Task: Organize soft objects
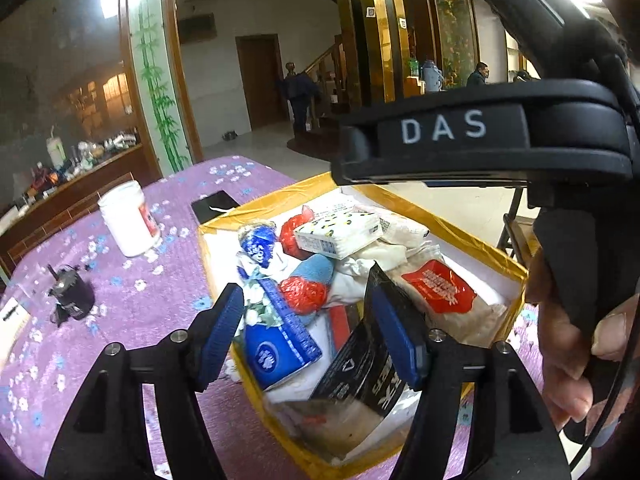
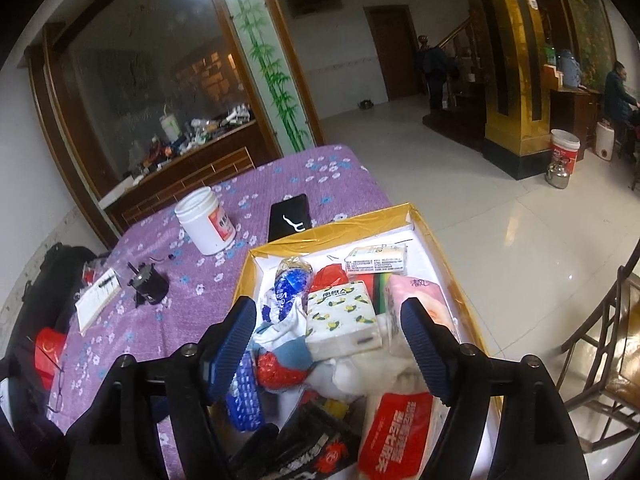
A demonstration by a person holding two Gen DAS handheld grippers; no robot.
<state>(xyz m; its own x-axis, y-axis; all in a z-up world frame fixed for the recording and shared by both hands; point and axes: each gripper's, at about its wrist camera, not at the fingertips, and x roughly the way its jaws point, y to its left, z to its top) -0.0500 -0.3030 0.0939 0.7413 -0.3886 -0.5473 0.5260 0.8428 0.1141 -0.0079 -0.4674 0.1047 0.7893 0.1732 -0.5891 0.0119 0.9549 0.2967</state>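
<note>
Both grippers over the filled yellow box (image 2: 440,236), right edge of the purple table (image 2: 140,312).
Left gripper (image 1: 316,332) spread, empty; tissue pack (image 2: 344,320) mid-box; right gripper (image 2: 332,344) spread above it. Risk: fingers snagging neighbouring soft packs, spilling them floorward.

Black packet (image 2: 316,456) cut off by bottom edge in right wrist view; right tongs body (image 1: 480,140) hides yellow box (image 1: 480,240) far corner; shelf clutter (image 2: 192,136) too small to identify.
</note>
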